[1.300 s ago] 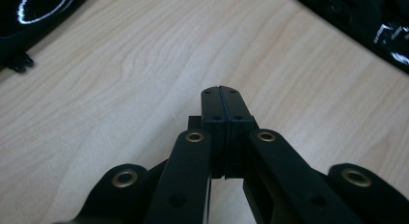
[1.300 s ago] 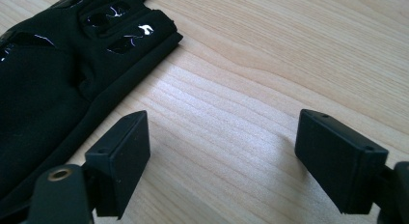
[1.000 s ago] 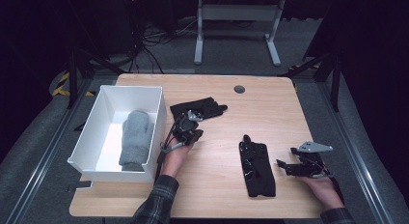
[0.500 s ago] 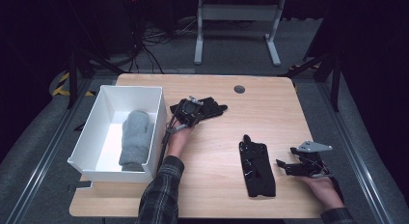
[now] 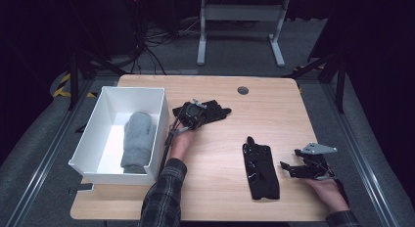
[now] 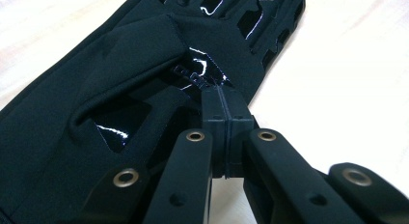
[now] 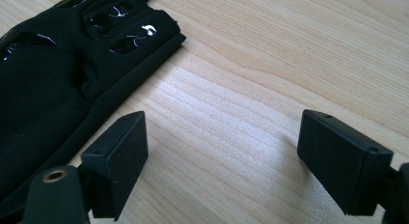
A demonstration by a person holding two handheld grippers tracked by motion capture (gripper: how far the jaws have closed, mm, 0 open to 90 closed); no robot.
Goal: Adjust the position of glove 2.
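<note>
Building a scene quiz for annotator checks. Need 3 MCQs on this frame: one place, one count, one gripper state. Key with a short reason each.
1. Where does the grey mitten lie?
A. on the bare table
B. inside the white box
C. under the right gripper

2. How many black gloves are on the table?
A. one
B. two
C. three

3. How do the right gripper's jaws stand?
A. open, nothing between them
B. shut on a glove
C. shut on the mitten

Key:
1 B: the mitten rests on the box floor in the high view.
2 B: one black glove lies at the left gripper, another black glove beside the right gripper.
3 A: the right gripper view shows bare wood between the spread pads.
</note>
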